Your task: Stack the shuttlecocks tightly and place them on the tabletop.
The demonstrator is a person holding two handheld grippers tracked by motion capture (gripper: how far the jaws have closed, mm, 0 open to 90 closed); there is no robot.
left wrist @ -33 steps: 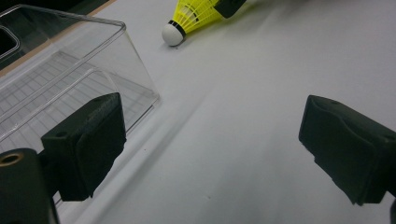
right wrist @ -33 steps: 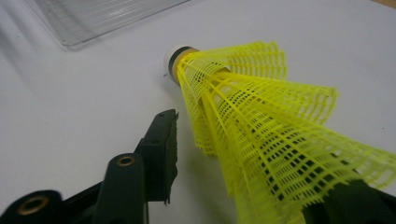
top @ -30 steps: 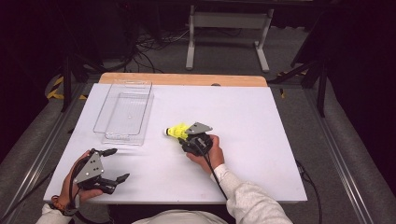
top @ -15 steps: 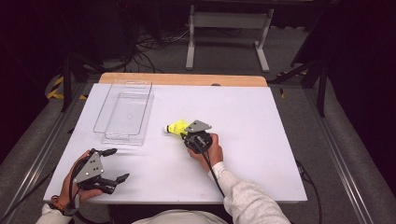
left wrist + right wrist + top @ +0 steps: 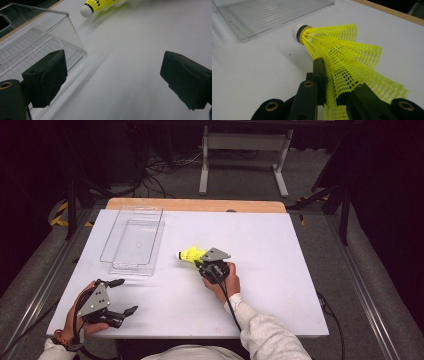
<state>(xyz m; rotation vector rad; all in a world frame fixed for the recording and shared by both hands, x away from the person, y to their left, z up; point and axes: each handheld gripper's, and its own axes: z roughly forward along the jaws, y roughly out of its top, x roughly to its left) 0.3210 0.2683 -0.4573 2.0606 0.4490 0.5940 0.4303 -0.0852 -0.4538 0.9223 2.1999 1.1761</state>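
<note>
- Nearest me, at the table's front left corner, my left gripper (image 5: 117, 296) rests in my hand on the white table (image 5: 280, 270). Its 2 black jaws stand wide apart with nothing between them, and it has not moved over the last second.
- In the left gripper view those jaws are blocky, matte pads, with the bare, smooth tabletop between them.
- Further in, near the middle of the table, my right gripper (image 5: 202, 262) is clenched on the yellow shuttlecock (image 5: 190, 255). Against the frame from 1 second ago, this hand has edged a little forward and left, carrying the shuttlecock closer to the tray.
- I judge that small shift as the start of a carry toward the tray, with the grasp already secure and the drop still to come.
- In the right gripper view, the shuttlecock (image 5: 342, 52) has a flared skirt of thin, springy plastic mesh, pinched and crumpled between the 2 jaws. Its rounded white cork tip with a dark band points away from me, just above the table.
- Beyond it, toward the far left, lies the clear plastic tray (image 5: 132, 240): a rigid, rectangular, shallow box with glossy see-through walls and a finely ribbed floor. It holds nothing.
- Farthest off, a strip of pale wood (image 5: 195, 205) edges the table's back.
</note>
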